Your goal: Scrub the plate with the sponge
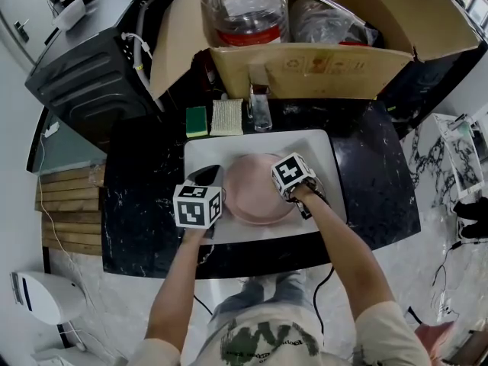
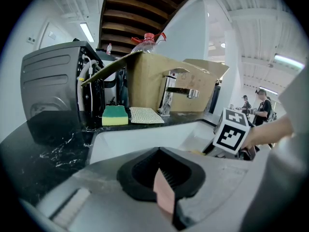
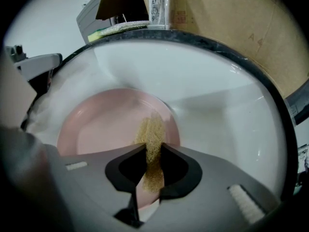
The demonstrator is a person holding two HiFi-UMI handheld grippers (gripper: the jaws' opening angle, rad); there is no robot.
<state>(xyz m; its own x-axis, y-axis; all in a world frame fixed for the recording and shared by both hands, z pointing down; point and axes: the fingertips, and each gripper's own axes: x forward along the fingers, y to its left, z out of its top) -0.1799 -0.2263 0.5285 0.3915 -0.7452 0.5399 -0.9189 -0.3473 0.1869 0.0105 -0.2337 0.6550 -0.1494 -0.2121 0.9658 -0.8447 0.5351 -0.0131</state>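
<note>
— Pink plate: where?
— Lay flat about mid-basin in the white sink, set into the black counter.
— Left gripper?
— Clamped on the plate's left rim, with the pink edge pinched between the jaws.
— Right gripper?
— Clenched on the golden mesh sponge; pressed it against the plate's inner face near the right rim.
— Along the counter's back edge?
— Sat there: green-and-yellow scouring block, just beside a woven pad, left of the faucet.

Round pink plate sits in the white sink; tan mesh sponge (thin, on edge) meets its rim.
</note>
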